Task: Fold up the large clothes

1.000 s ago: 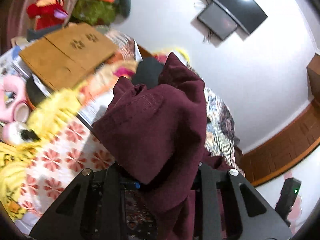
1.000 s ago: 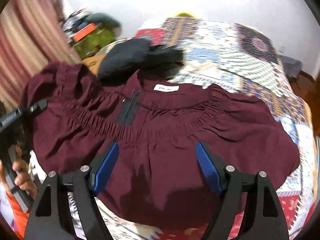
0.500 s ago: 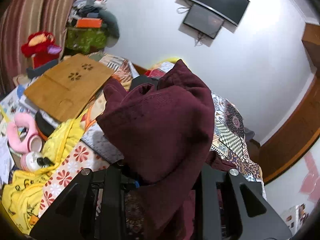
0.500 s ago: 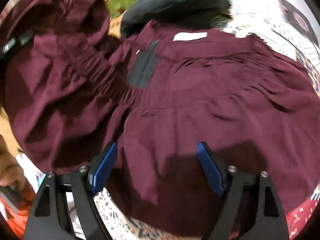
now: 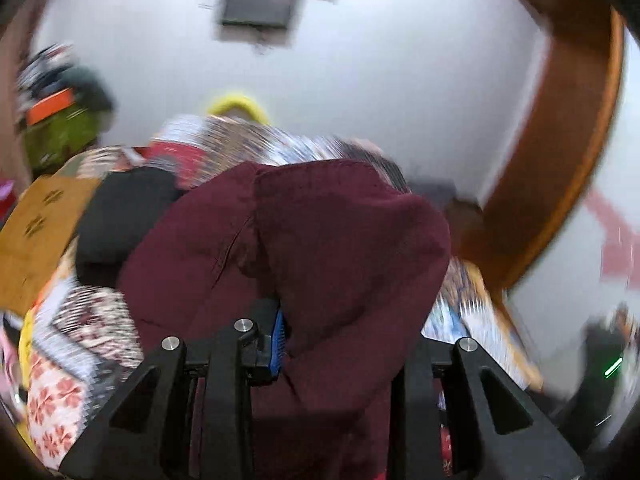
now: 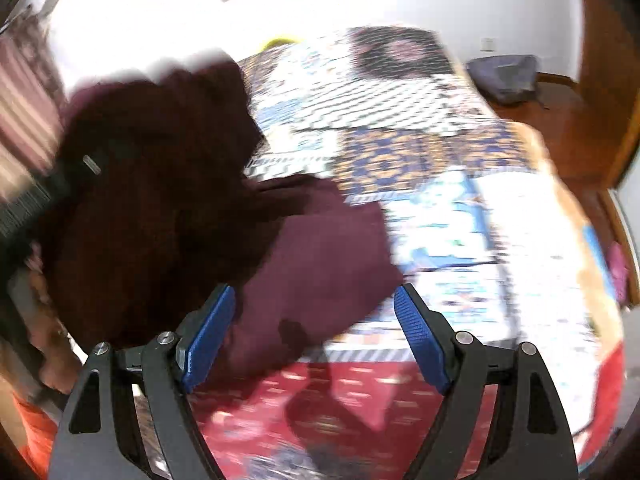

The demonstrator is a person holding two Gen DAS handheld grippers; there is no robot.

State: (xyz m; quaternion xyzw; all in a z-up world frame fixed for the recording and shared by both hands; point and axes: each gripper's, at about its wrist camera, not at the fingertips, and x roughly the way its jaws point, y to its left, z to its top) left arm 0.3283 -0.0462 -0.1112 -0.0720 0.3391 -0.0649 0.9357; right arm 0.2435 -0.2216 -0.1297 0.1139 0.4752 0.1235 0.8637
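Note:
A large maroon garment (image 5: pixel 320 248) is bunched up in my left gripper (image 5: pixel 332 344), which is shut on it; the cloth drapes over the fingers and hides the right pad. In the right wrist view the same garment (image 6: pixel 280 248) hangs and lies folded over on the left part of the patterned bedspread (image 6: pixel 460 216). My right gripper (image 6: pixel 316 340) is open and empty, with its blue pads (image 6: pixel 420 340) just in front of the garment's near edge. Both views are motion-blurred.
A black cloth (image 5: pixel 120 216) and a brown board (image 5: pixel 36 232) lie at the left of the bed. A yellow object (image 5: pixel 236 106) sits at the headboard end. A wooden wardrobe (image 5: pixel 560 160) stands to the right. The person's hand (image 6: pixel 48 344) holds the left gripper's handle.
My left gripper has swung right with the garment, carrying it over itself. The garment, earlier spread wide under my right gripper, now lies bunched to the left, baring the bedspread. The right gripper stays open.

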